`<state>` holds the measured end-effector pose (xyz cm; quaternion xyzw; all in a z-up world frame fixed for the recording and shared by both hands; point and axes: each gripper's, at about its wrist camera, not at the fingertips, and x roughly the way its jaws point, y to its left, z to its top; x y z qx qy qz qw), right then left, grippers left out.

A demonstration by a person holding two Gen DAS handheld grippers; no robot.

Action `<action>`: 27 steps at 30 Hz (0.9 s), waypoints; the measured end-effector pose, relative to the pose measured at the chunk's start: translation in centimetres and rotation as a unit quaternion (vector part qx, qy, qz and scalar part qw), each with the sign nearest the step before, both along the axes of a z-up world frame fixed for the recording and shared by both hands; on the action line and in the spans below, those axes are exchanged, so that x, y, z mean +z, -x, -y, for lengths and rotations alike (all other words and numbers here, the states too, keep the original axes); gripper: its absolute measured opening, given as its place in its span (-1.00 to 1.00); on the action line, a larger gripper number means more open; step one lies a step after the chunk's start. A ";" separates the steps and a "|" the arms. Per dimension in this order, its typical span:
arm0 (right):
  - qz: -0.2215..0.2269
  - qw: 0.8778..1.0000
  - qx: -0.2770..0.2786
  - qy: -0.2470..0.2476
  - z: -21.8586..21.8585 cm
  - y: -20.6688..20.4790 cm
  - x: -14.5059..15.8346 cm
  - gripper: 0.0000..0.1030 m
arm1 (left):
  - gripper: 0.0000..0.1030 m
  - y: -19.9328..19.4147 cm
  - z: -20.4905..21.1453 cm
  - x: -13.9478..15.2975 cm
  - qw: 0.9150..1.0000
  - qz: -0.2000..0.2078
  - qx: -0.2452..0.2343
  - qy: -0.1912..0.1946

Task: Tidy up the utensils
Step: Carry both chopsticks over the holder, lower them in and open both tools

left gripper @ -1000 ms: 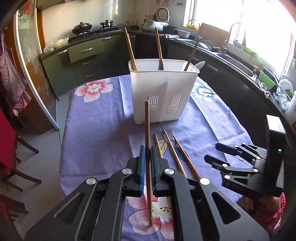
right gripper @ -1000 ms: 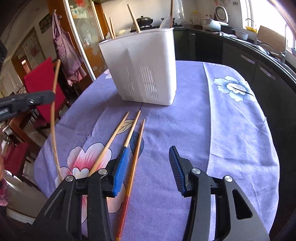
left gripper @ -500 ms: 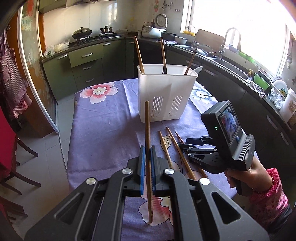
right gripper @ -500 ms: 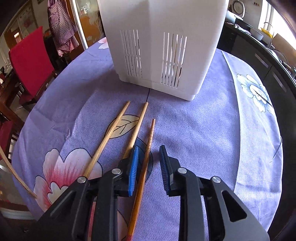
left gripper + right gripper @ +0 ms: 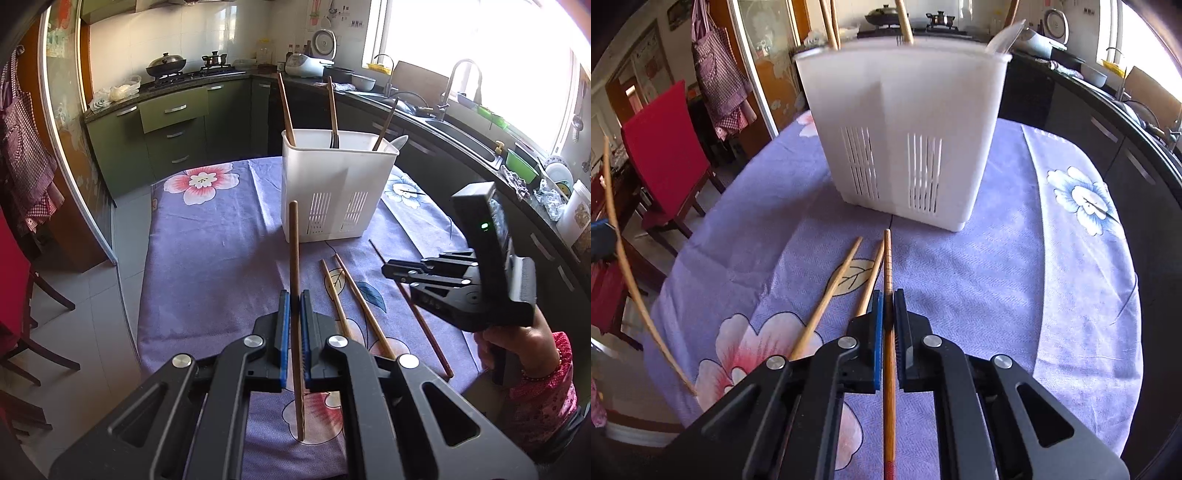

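Note:
My left gripper (image 5: 294, 295) is shut on a dark brown chopstick (image 5: 294, 251) that stands steeply above the purple flowered tablecloth (image 5: 207, 258). My right gripper (image 5: 887, 295) is shut on a reddish chopstick (image 5: 887, 258) that points at the white utensil holder (image 5: 905, 129); it stays low over the cloth. Two pale chopsticks (image 5: 831, 291) lie on the cloth just left of it. The left wrist view shows the right gripper (image 5: 397, 275) to the right, in front of the holder (image 5: 332, 192), which has several utensils standing in it.
A person's hand in a pink sleeve (image 5: 528, 354) holds the right gripper. A red chair (image 5: 661, 147) stands off the table's left side. Dark kitchen cabinets and a sink counter (image 5: 461, 136) run behind and to the right. The table's rounded edge is close below both grippers.
The right gripper's jaws closed around the reddish chopstick, which lay between them while open. The left gripper drew back a little from the holder, still gripping its chopstick.

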<state>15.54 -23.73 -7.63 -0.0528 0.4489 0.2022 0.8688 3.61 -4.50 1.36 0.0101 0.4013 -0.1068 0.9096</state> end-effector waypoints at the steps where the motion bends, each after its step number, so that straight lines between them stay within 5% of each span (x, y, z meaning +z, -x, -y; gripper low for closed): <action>1: 0.010 1.000 0.000 -0.008 0.5 0.6 1.0 -0.87 | -0.89 0.1 0.0 0.1 1.000 0.002 0.000 -0.001; 9: 0.082 0.995 -0.008 -0.061 4.4 5.6 7.4 -0.87 | -0.89 1.1 -0.1 1.1 1.000 0.013 -0.003 -0.006; 27: 0.138 0.986 -0.005 -0.096 5.9 9.4 12.1 -0.87 | -0.89 2.4 0.8 3.8 0.999 0.042 -0.007 -0.017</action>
